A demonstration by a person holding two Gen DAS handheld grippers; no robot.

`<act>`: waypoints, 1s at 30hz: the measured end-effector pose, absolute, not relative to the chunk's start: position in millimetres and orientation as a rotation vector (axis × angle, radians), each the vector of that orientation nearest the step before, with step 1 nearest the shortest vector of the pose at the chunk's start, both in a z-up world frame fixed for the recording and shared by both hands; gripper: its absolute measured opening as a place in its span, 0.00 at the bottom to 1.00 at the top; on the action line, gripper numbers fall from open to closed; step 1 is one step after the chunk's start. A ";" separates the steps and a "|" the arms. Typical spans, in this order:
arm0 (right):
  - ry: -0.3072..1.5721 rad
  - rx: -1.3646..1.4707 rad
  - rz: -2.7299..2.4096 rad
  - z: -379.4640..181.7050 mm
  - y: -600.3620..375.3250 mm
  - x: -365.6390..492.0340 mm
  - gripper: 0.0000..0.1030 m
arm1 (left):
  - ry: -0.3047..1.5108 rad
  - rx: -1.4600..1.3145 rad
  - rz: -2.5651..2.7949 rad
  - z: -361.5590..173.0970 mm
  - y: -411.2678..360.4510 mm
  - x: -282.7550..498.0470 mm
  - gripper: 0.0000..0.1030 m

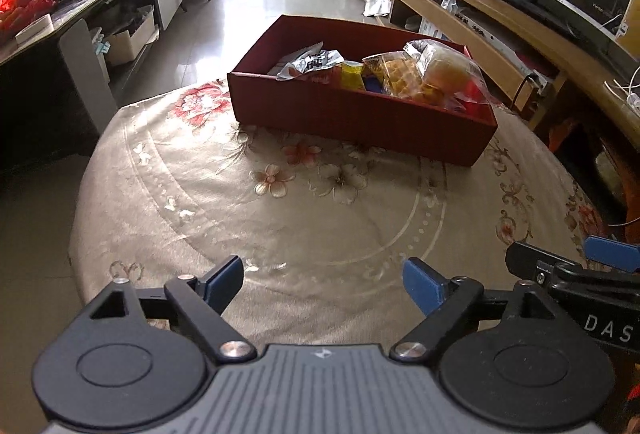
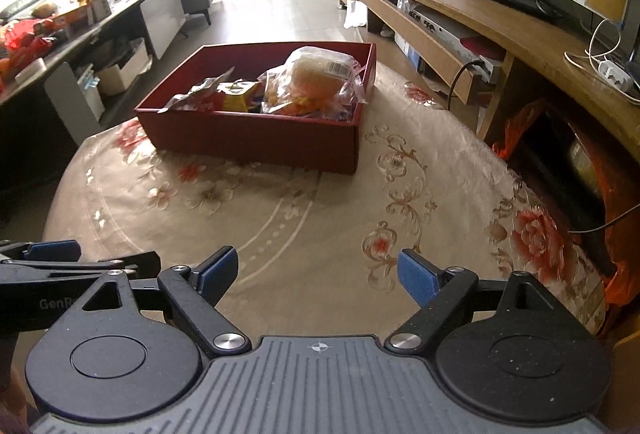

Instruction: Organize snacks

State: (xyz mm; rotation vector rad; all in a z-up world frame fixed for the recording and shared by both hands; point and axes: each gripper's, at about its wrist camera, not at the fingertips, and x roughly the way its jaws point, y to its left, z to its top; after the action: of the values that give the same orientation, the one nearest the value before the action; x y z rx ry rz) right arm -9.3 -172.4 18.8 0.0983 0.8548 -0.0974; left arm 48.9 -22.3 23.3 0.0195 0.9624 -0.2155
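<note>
Snacks boxed, both grippers empty.
Left gripper [image 1: 323,284] and right gripper [image 2: 318,276] spread wide over floral tablecloth [image 1: 248,218]; snack packets [image 2: 280,90] in red box [image 1: 360,122]. Likely done; withdraw clear of box.

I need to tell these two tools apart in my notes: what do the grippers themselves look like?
Both look alike: left gripper and right gripper have black linkage arms, blue finger pads, silver pivot screws, round black discs and a grey ribbed body. White lettering marks their sides.
</note>
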 end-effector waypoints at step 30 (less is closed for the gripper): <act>0.853 0.084 -0.077 18.1 -161.0 -25.9 0.88 | 0.917 0.077 -0.184 27.2 -15.5 27.3 0.87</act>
State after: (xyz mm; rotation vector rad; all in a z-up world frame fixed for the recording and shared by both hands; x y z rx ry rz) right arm -25.9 -161.0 18.1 0.0842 0.8531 -0.0767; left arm 27.3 -15.5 27.2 0.0774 0.9165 -0.1842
